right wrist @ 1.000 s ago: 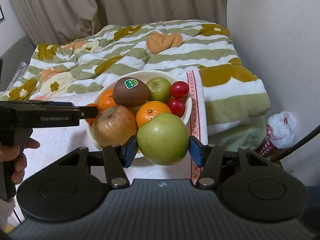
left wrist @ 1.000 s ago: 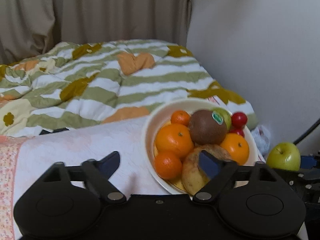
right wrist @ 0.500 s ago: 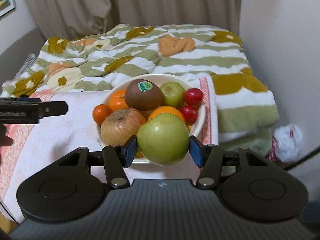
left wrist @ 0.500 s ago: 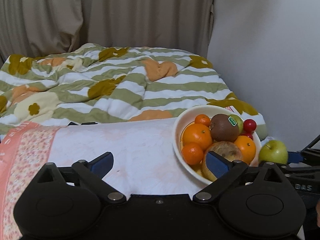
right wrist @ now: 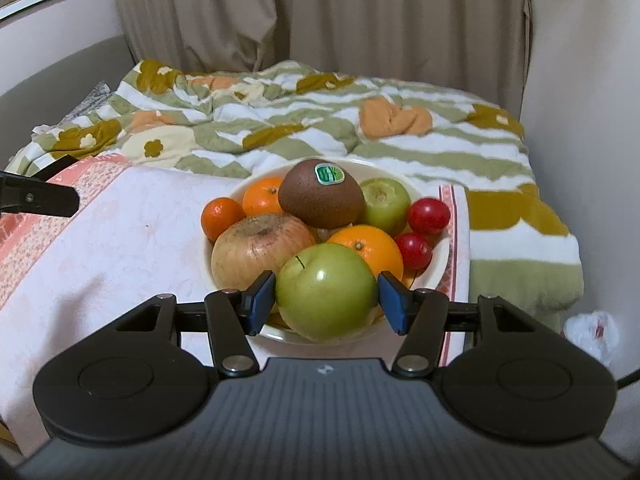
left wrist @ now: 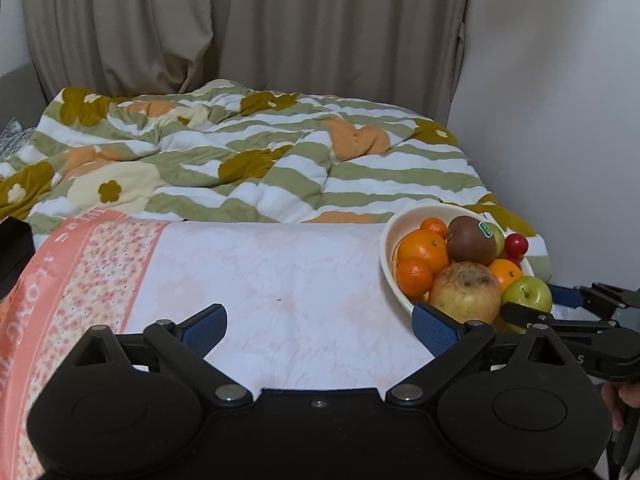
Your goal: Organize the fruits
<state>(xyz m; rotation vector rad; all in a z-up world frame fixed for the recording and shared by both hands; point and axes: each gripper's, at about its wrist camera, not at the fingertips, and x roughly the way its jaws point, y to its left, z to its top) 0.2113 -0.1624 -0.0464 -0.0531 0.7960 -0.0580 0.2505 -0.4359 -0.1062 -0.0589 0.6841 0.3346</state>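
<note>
Left wrist: left gripper (left wrist: pixel 318 326) wide apart over the cloth (left wrist: pixel 280 280), empty, bowl (left wrist: pixel 390 240) at right; right wrist: right gripper (right wrist: pixel 326 300) jaws just opening, small gaps either side of the green apple (right wrist: pixel 326 290) resting at the bowl's (right wrist: pixel 438 258) near edge.

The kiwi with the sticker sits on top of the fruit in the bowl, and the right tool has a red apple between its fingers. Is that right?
Not quite. The apple between the fingers of the right tool is green, not red; the right wrist view shows it. The kiwi with the sticker does sit on top of the fruit in the bowl.
</note>
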